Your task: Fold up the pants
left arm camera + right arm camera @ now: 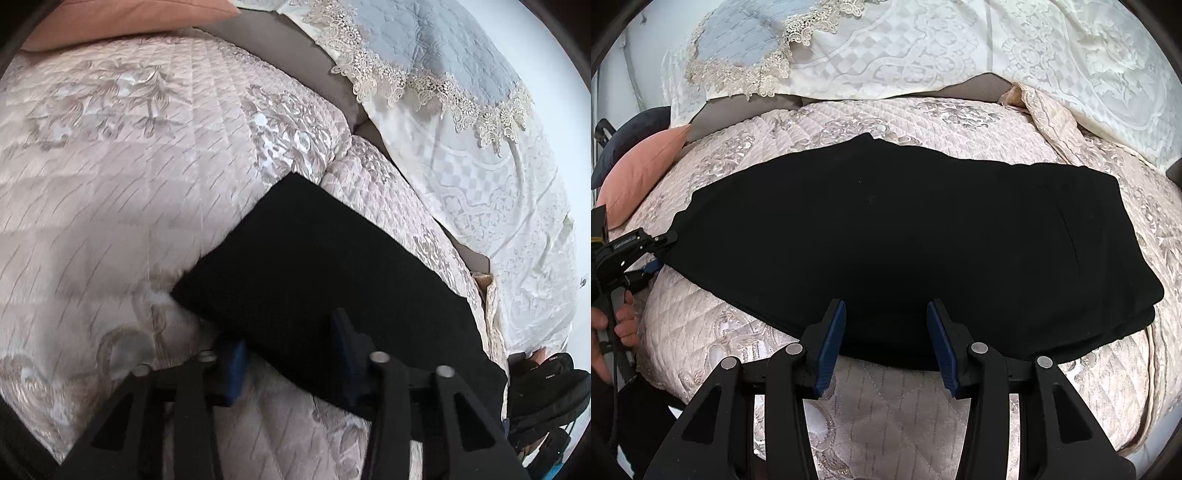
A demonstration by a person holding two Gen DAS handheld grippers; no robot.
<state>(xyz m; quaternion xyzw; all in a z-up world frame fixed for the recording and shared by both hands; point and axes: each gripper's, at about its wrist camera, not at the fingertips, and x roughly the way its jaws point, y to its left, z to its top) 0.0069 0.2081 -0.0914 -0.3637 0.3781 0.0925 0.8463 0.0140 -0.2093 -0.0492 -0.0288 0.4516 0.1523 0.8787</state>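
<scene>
Black fabric pants (886,240) lie flat on the quilted pink bed (905,406); both hand-held grippers, left (288,354) and right (886,343), spread at its near edge, apparently poised for folding.

Soft, even daylight; fisheye bending darkens the corners, the black pants (886,240) lose detail, the left view's quilt (110,221) smears.

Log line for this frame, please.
pants: flat on quilt, folded lengthwise | left tool: open at leg end | right tool: open at near edge | nothing gripped
</scene>
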